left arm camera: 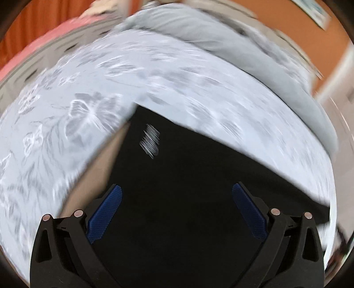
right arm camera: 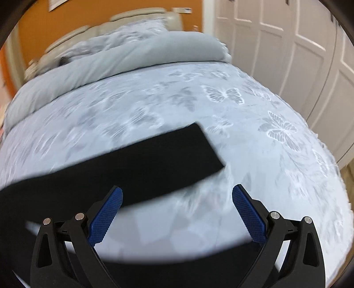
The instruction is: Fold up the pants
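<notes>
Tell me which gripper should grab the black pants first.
Left. The left gripper is open directly over the black pants, cloth filling the gap between its fingers. The right gripper is also open, but mostly over the butterfly bedspread, the pant leg only near one finger.

Both cams low over bed [left arm camera: 93, 73] (shared)

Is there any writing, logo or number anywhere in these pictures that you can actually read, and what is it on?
None can be read.
White print on the black pants: blurred by motion, unreadable.
Paper on the orange wall: too small and blurred.
Paper on the wall, right wrist view: cut off at the edge, unreadable.
Small label behind the bed: blurred.
</notes>
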`<state>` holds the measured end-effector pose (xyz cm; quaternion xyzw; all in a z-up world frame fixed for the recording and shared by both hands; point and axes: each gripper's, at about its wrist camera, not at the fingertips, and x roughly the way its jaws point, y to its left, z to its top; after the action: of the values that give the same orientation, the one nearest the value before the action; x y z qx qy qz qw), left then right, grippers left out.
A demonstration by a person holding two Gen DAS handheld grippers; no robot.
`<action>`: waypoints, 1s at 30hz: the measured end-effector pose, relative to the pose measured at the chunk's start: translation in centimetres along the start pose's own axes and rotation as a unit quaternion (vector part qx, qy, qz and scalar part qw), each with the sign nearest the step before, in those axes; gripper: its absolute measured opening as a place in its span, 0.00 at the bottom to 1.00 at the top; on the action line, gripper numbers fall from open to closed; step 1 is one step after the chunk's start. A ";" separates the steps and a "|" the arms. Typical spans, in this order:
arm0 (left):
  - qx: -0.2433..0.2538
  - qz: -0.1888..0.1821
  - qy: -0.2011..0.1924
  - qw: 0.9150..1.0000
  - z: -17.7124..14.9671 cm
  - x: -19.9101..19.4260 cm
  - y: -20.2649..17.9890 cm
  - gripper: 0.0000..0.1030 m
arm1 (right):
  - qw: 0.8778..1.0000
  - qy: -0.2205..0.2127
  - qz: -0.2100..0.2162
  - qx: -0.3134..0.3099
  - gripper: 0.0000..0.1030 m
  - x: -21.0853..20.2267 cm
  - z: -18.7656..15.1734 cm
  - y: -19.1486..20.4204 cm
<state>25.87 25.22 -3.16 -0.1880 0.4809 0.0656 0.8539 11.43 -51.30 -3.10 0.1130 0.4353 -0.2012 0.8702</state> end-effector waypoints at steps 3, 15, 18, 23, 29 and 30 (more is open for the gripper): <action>-0.068 0.025 -0.005 0.997 4.1 4.0 3.4 0.95 | 1.000 0.017 -0.003 0.020 0.95 4.0 2.7 -1.0; 0.004 0.048 0.025 0.999 7.9 12.1 2.1 0.33 | 0.998 0.045 0.035 0.000 0.08 12.3 5.3 2.8; -0.024 -0.012 0.012 1.000 8.2 9.9 3.2 0.24 | 0.998 0.013 0.064 -0.001 0.07 9.2 6.0 3.5; 0.013 -0.090 -0.061 0.994 7.3 0.7 2.9 0.23 | 0.988 -0.087 0.125 0.007 0.06 -1.4 6.3 2.0; 0.068 -0.142 -0.108 0.982 1.0 -11.2 5.0 0.23 | 0.976 -0.141 0.167 -0.011 0.06 -11.7 1.4 -2.8; 0.072 -0.141 -0.104 0.982 -0.8 -12.4 6.0 0.23 | 0.977 -0.133 0.167 -0.014 0.06 -12.4 -0.3 -3.8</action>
<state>16.94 31.28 5.36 -0.1846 0.3613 -0.0709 0.9112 2.85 -51.47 6.59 0.1443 0.2937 -0.0598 0.9431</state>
